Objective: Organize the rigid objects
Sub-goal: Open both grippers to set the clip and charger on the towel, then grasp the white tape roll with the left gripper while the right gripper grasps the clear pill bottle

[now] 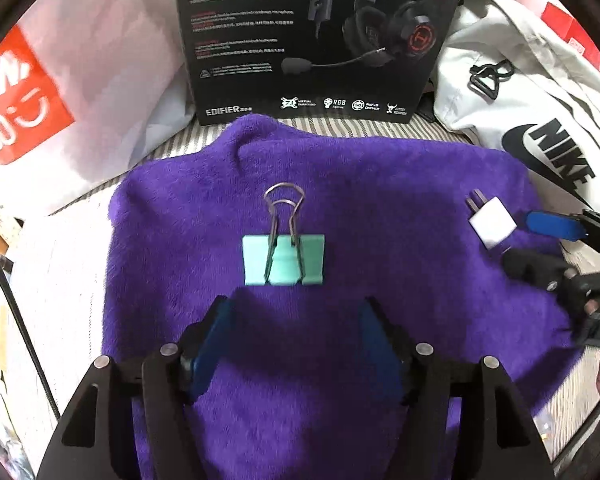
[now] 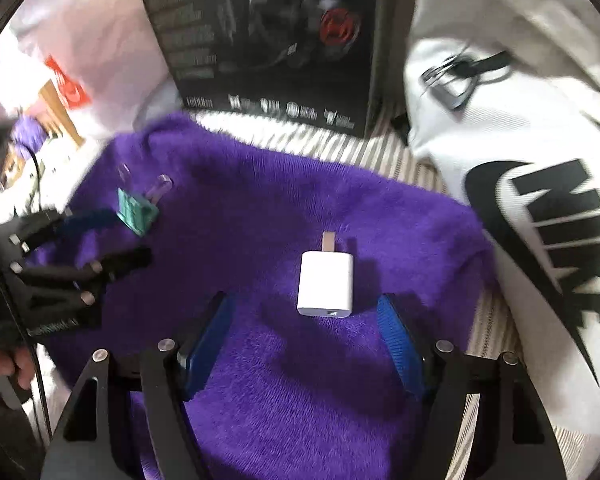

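A mint-green binder clip lies flat near the middle of the purple towel, its 2 wire handles folded toward the black headset box that stands at the towel's far edge. A white charger plug lies on the same towel, well to the right of the clip, its prongs also toward the box.

The left gripper hangs just on the near side of the clip, its blue-padded jaws wide and touching nothing. The right gripper hangs just on the near side of the plug, jaws wide apart, holding nothing.

A white Nike bag lies beside the towel's right edge, and a white shopping bag sits left of the box.
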Demonstrator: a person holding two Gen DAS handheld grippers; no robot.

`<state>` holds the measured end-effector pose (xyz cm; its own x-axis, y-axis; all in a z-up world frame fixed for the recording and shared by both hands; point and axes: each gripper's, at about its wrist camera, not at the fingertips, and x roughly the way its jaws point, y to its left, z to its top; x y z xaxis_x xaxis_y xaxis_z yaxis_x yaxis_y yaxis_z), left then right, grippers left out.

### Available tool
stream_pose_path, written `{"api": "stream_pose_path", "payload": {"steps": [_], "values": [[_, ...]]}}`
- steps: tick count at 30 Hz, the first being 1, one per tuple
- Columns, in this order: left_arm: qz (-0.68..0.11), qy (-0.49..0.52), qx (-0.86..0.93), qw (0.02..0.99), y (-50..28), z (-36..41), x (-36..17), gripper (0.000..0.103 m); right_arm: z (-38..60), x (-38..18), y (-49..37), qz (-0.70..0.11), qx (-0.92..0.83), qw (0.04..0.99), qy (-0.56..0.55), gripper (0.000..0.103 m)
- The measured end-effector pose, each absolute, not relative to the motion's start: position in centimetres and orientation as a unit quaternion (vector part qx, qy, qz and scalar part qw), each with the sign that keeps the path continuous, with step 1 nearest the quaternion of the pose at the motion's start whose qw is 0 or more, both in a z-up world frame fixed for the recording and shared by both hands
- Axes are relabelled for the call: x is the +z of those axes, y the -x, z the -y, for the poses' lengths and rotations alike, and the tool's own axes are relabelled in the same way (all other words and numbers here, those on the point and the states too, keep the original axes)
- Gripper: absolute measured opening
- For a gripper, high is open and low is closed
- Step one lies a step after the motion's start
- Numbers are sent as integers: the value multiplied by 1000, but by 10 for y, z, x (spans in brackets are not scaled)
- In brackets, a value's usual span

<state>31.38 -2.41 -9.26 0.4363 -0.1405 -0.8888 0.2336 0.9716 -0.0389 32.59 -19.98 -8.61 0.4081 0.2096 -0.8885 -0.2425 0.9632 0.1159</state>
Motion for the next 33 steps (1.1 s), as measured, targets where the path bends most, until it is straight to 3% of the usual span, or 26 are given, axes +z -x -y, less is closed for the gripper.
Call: {"api": "stream_pose_path", "payload": {"steps": [8, 15, 21, 33], "values": [[-497, -30, -109, 860, -260, 10, -54, 73, 223, -48, -269, -514, 104, 851, -25, 74], [-474, -14, -110, 873, -195, -9, -40, 74, 229, -37, -194, -506, 74, 858, -41, 76], [-475, -6, -111, 873, -150, -13, -55, 74, 232, -42, -135, -499, 71, 859, -87, 77], [-488, 34, -94, 867, -150, -7, -98, 70, 226, -40, -98, -495, 62, 864, -59, 77]]}}
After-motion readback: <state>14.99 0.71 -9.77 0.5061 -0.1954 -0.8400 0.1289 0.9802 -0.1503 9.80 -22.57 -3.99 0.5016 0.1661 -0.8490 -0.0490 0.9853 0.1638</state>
